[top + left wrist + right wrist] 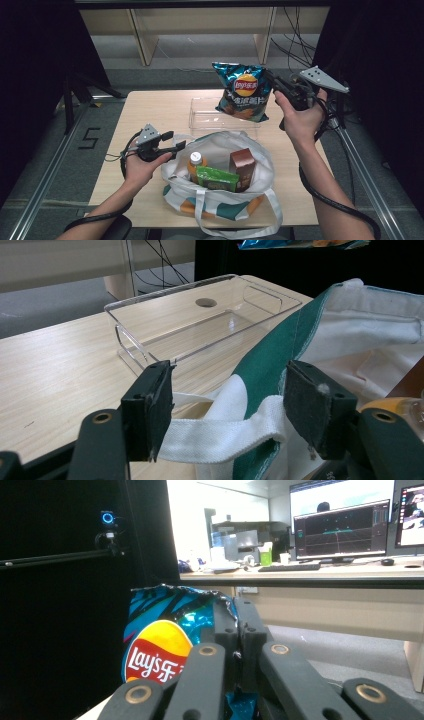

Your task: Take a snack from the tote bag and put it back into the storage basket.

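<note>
The chip bag point(243, 91) hangs in the air, pinched at its upper right edge in my right jaws. It is a glossy teal and black bag with a red and yellow Lay's roundel, puffed and crinkled, tilted a little, above the far side of the worktop. The tote bag point(220, 150) stands open on the near half of the worktop, white with green trim; its white webbing strap point(220, 432) lies between my left jaws.

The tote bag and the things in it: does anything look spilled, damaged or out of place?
Nothing stands out. The tote bag sits open on the table, with a bottle, a green packet and a brown carton inside. The right gripper holds the chip bag, which looks intact, above the clear tray.
</note>
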Demonstrator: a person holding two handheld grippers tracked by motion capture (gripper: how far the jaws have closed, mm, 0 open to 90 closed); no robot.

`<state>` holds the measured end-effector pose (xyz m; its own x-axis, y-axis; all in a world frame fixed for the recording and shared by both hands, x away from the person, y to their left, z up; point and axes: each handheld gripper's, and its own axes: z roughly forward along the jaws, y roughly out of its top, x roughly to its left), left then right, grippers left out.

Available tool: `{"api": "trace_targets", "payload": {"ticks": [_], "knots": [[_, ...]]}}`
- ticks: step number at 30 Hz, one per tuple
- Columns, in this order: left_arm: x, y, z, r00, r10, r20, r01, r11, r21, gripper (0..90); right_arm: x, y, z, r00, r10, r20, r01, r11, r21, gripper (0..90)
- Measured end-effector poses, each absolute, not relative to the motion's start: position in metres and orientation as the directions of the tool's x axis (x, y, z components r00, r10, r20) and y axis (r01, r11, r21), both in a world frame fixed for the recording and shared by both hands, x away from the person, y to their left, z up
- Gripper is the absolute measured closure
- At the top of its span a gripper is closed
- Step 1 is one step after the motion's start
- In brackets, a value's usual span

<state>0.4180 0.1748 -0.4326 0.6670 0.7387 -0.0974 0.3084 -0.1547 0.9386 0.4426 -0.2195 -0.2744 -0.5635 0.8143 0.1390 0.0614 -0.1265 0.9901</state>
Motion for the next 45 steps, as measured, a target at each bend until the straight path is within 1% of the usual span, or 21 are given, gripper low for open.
{"api": "trace_targets", "payload": {"ticks": [8,10,11,14,16,19,26,29,33,34,42,45], "knots": [[0.417,0.175,-0.432,0.663,0.743,-0.093,0.31,-0.159,0.937,36.0,0.447,-0.219,-0.275,-0.56,0.816,0.14,0.072,-0.121,0.99,90.0],[0.417,0.174,-0.432,0.662,0.743,-0.096,0.312,-0.156,0.937,36.0,0.447,-0.218,-0.275,-0.556,0.816,0.156,0.076,-0.136,0.988,90.0],[0.417,0.174,-0.432,0.66,0.744,-0.101,0.315,-0.153,0.937,36.0,0.448,-0.218,-0.274,-0.556,0.818,0.144,0.066,-0.13,0.989,90.0],[0.417,0.175,-0.432,0.663,0.742,-0.095,0.31,-0.157,0.938,36.0,0.449,-0.217,-0.274,-0.556,0.817,0.151,0.078,-0.13,0.988,90.0],[0.417,0.175,-0.432,0.664,0.742,-0.094,0.31,-0.158,0.938,36.0,0.451,-0.217,-0.275,-0.559,0.819,0.132,0.068,-0.113,0.991,90.0],[0.417,0.175,-0.432,0.663,0.742,-0.096,0.31,-0.156,0.938,35.9,0.453,-0.216,-0.275,-0.558,0.819,0.134,0.076,-0.11,0.991,90.0],[0.417,0.175,-0.431,0.663,0.742,-0.096,0.309,-0.154,0.939,35.9,0.457,-0.213,-0.276,-0.553,0.819,0.152,0.073,-0.134,0.988,90.0],[0.417,0.175,-0.431,0.663,0.742,-0.096,0.308,-0.154,0.939,35.9,0.459,-0.213,-0.276,-0.555,0.82,0.142,0.079,-0.118,0.99,90.0],[0.417,0.175,-0.431,0.663,0.743,-0.095,0.308,-0.154,0.939,36.0,0.46,-0.211,-0.276,-0.55,0.821,0.154,0.077,-0.133,0.988,90.0],[0.417,0.175,-0.431,0.663,0.743,-0.095,0.308,-0.154,0.939,35.9,0.461,-0.212,-0.275,-0.551,0.823,0.141,0.077,-0.118,0.99,90.0],[0.417,0.175,-0.431,0.662,0.744,-0.094,0.307,-0.154,0.939,36.0,0.466,-0.211,-0.277,-0.541,0.826,0.16,0.077,-0.14,0.987,90.0],[0.417,0.175,-0.431,0.662,0.744,-0.094,0.306,-0.154,0.939,36.0,0.467,-0.211,-0.278,-0.539,0.828,0.154,0.082,-0.13,0.988,90.0]]}}
